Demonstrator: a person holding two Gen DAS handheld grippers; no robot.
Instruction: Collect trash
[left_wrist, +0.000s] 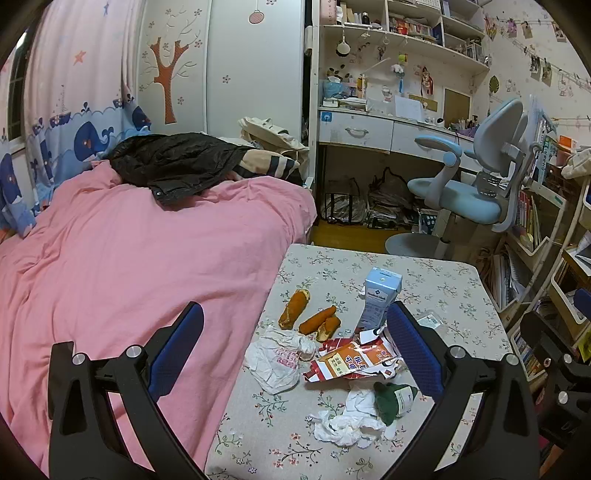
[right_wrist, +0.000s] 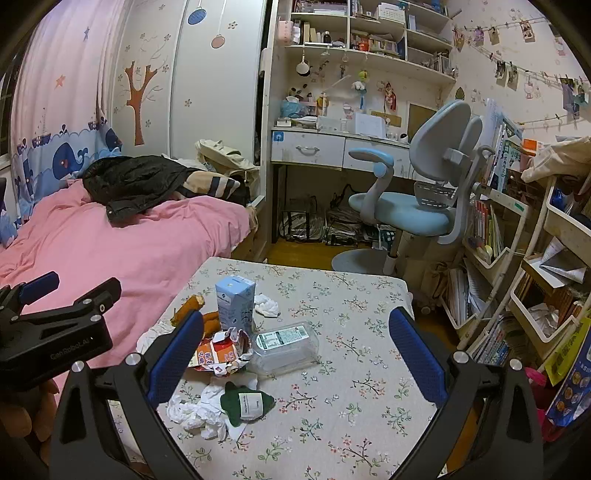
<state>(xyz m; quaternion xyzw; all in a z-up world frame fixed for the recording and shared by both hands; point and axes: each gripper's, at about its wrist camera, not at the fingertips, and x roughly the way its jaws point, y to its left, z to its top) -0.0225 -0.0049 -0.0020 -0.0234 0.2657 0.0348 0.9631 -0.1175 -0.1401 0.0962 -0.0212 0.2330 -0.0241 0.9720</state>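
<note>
Trash lies on a floral-cloth table (left_wrist: 424, 280) (right_wrist: 351, 295): a blue milk carton (left_wrist: 380, 297) (right_wrist: 234, 301), a torn orange-red wrapper (left_wrist: 352, 360) (right_wrist: 219, 350), a crumpled white bag (left_wrist: 275, 360), white tissues (left_wrist: 351, 417) (right_wrist: 195, 410), a green wrapper (left_wrist: 393, 400) (right_wrist: 246, 402), a clear plastic box (right_wrist: 284, 345) and orange bread pieces (left_wrist: 293, 308) (right_wrist: 186, 308). My left gripper (left_wrist: 295, 347) is open above the trash, holding nothing. My right gripper (right_wrist: 295, 354) is open above the clear box, holding nothing.
A bed with a pink cover (left_wrist: 129, 258) (right_wrist: 129, 243) borders the table on the left. A blue desk chair (left_wrist: 472, 184) (right_wrist: 417, 192) and a desk stand behind. Bookshelves (right_wrist: 517, 258) line the right side. The left gripper's body (right_wrist: 51, 332) shows at the right wrist view's left.
</note>
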